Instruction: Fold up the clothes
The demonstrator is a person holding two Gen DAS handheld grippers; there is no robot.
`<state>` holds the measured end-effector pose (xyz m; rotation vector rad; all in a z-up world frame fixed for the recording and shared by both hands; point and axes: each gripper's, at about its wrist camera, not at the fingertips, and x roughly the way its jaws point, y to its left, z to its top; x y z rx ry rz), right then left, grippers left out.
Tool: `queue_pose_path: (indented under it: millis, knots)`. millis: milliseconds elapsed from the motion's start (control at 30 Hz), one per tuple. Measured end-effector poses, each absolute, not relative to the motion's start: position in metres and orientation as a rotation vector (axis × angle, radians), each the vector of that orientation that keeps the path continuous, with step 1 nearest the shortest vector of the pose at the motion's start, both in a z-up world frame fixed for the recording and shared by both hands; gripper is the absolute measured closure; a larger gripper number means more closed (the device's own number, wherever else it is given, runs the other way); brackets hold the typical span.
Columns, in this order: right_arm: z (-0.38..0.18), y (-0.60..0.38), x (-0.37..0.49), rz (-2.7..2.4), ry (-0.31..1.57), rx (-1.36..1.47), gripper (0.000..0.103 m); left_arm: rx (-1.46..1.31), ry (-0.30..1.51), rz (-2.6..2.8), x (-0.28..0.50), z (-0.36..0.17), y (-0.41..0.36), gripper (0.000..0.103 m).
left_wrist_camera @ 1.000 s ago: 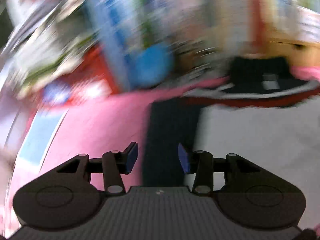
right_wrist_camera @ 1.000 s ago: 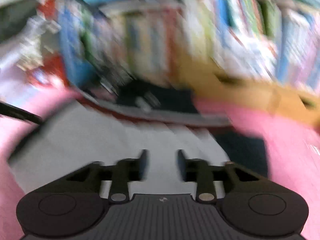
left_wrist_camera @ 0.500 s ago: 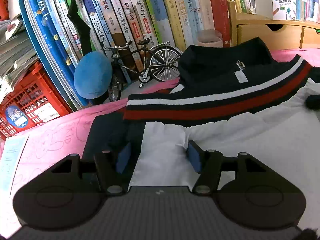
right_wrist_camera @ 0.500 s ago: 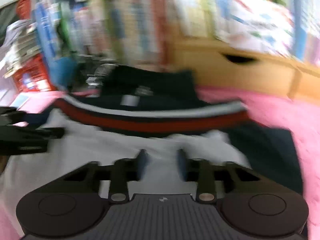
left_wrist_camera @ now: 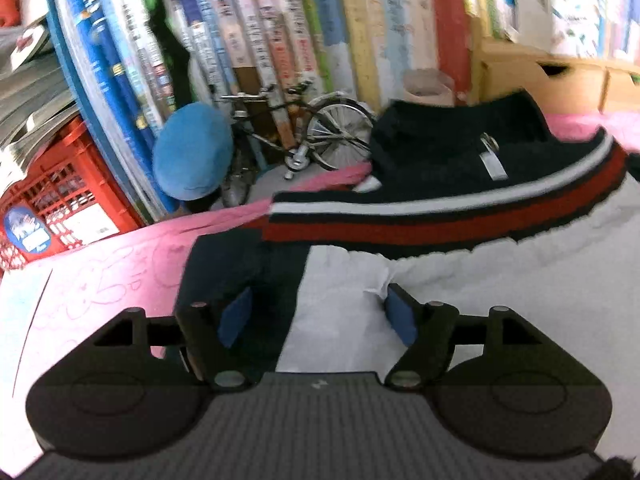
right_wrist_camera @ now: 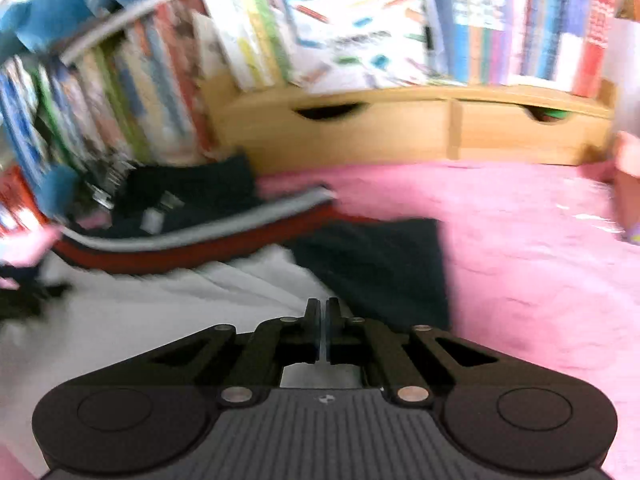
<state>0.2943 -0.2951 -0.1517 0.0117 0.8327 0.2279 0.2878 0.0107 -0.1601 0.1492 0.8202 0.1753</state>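
Sweater (left_wrist_camera: 460, 216), white in the body with a navy collar, navy sleeves and a red and white band across the chest, lies spread flat on a pink blanket (right_wrist_camera: 540, 264). Over its left shoulder, where a navy sleeve meets the white body, hangs the left hand-held gripper (left_wrist_camera: 316, 312); its jaws have just been opening and stand wide, with cloth lying between the blue pads but not pinched. The right hand-held gripper (right_wrist_camera: 323, 312) is clenched, its jaws together above the edge where the white cloth meets the other navy sleeve; whether any cloth is caught there I cannot tell. Behind the sweater a red crate (left_wrist_camera: 68, 200) holds stacked magazines, beside it stand upright books (left_wrist_camera: 248, 32), a toy bicycle (left_wrist_camera: 296, 128) and a blue cap (left_wrist_camera: 192, 156). Two closed wooden drawers (right_wrist_camera: 400, 124) carry more books.
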Motion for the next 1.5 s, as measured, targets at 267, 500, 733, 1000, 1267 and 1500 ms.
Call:
queue_pose_path:
  millis: [267,500,733,1000,1267,1500]
  knots:
    - [-0.103,-0.238,0.219,0.351,0.708,-0.104,0.033,0.065,0.757,0.181,0.229,-0.114,0.011,0.033]
    - [-0.14,-0.163,0.179,0.575,0.798,-0.147,0.041,0.166,0.923,0.334,0.166,-0.153,0.024,0.03]
    - [-0.157,-0.238,0.185,0.295,0.823,-0.195,0.043,0.169,0.94,0.459,0.153,-0.154,0.07,0.02]
    - [-0.137,-0.341,0.184,-0.05,0.84,-0.179,0.042,0.216,0.988,0.565,0.136,-0.143,0.074,0.034]
    - [-0.135,-0.319,0.136,0.043,0.84,-0.279,0.038,0.314,0.889,0.287,0.118,-0.124,-0.013,0.034]
    - [-0.148,-0.227,0.087,0.602,0.561,-0.841,0.042,0.684,0.772,-0.263,0.112,-0.139,-0.097,0.032]
